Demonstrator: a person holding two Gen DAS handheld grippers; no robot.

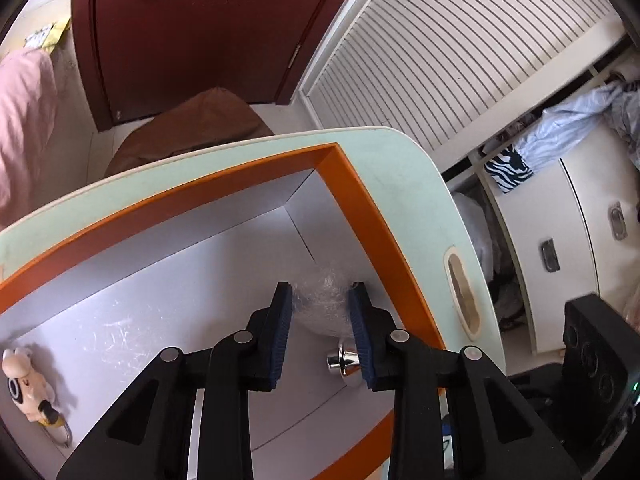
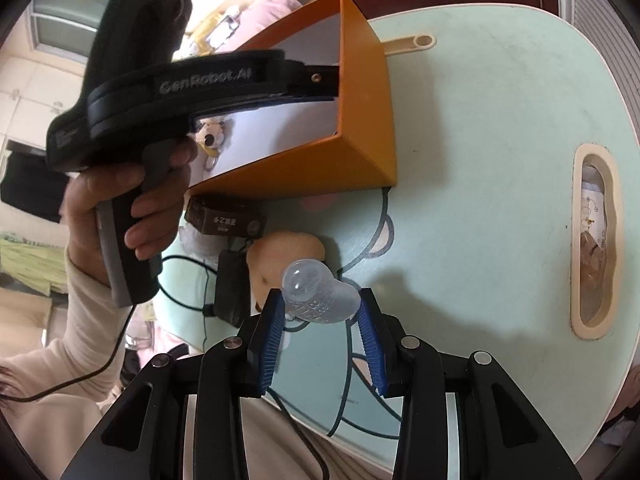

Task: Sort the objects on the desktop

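Note:
My left gripper [image 1: 320, 300] is inside the orange box [image 1: 344, 172] and is shut on a ball of clear crumpled plastic [image 1: 322, 300], held above the box's white floor. A plush keychain toy [image 1: 24, 384] lies at the box's left and a small shiny metal piece [image 1: 346, 362] lies under the gripper. In the right wrist view, my right gripper [image 2: 320, 300] is shut on a clear plastic heart-shaped piece [image 2: 316, 296] above the pale green table [image 2: 480, 160]. The orange box [image 2: 364, 120] stands beyond it, with the left gripper's body [image 2: 192, 80] reaching into it.
On the table near the right gripper lie a dark small box [image 2: 224, 220], a black adapter with cable [image 2: 232, 288] and a tan round object [image 2: 280, 256]. The table has a slot handle [image 2: 596, 240]. A slatted white door [image 1: 440, 60] and dark red door [image 1: 200, 32] stand beyond.

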